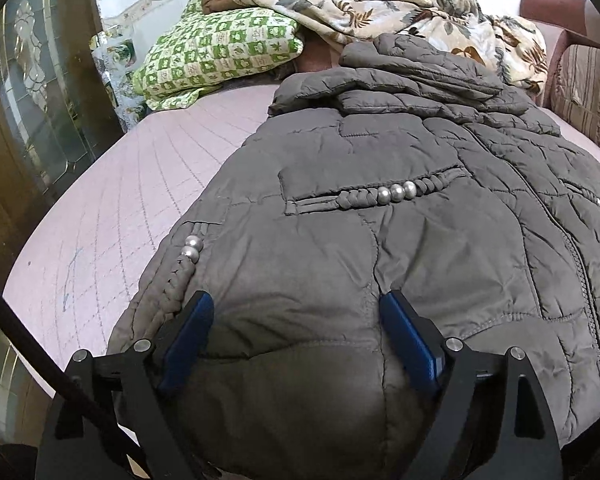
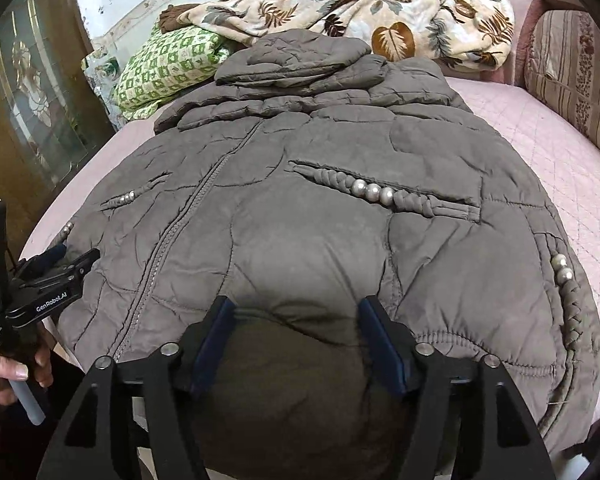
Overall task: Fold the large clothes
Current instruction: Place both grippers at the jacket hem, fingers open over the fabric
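A grey quilted puffer jacket (image 1: 400,220) lies front-up on the pink bed, zipper closed, sleeves folded in at the top, pearl-trimmed pockets showing. It also fills the right wrist view (image 2: 320,200). My left gripper (image 1: 296,304) is open, its blue pads standing over the jacket's lower hem on the left half. My right gripper (image 2: 296,308) is open over the hem on the right half. The left gripper also shows in the right wrist view (image 2: 64,264) at the jacket's left edge, held by a hand.
A pink quilted bedspread (image 1: 120,208) lies under the jacket. A green checked pillow (image 1: 220,48) and a leaf-print blanket (image 2: 380,12) lie at the head. A striped cushion (image 2: 580,80) stands at the right. A wooden glass-panel door (image 1: 32,92) is on the left.
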The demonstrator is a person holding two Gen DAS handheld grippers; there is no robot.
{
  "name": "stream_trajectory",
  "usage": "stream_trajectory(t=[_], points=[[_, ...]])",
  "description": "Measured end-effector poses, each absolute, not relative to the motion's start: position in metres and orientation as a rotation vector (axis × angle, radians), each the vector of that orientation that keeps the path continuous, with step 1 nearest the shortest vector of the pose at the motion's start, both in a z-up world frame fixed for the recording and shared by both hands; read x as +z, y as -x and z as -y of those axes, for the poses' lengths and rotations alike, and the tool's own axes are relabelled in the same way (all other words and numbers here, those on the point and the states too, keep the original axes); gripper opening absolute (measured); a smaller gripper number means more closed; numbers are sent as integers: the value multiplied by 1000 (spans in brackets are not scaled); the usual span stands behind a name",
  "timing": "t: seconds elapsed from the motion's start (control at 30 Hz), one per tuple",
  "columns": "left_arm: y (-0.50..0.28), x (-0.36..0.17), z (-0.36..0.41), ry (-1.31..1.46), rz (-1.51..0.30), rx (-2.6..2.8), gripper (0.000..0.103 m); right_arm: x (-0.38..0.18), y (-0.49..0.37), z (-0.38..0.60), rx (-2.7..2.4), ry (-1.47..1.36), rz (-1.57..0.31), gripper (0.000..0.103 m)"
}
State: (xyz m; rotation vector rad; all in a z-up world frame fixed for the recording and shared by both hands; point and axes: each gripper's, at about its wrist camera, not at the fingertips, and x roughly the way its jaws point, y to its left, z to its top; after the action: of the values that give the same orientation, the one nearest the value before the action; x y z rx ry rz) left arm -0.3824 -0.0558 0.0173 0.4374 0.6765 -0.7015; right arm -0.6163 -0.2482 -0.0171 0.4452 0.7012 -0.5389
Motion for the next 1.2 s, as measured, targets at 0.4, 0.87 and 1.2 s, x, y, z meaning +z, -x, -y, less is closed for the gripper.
stream_trajectory(t=[0.4,0.87,1.2], points=[[383,13,52,-407,-652,-707,90,-20,617,245,-520,-398,-689,78],[385,10,51,-392,-627,-708,91,-21,618,242,-528,-380,-683,80],[386,10,50,-394,-624,-710,91,-21,617,240,-532,-371,-679,80]])
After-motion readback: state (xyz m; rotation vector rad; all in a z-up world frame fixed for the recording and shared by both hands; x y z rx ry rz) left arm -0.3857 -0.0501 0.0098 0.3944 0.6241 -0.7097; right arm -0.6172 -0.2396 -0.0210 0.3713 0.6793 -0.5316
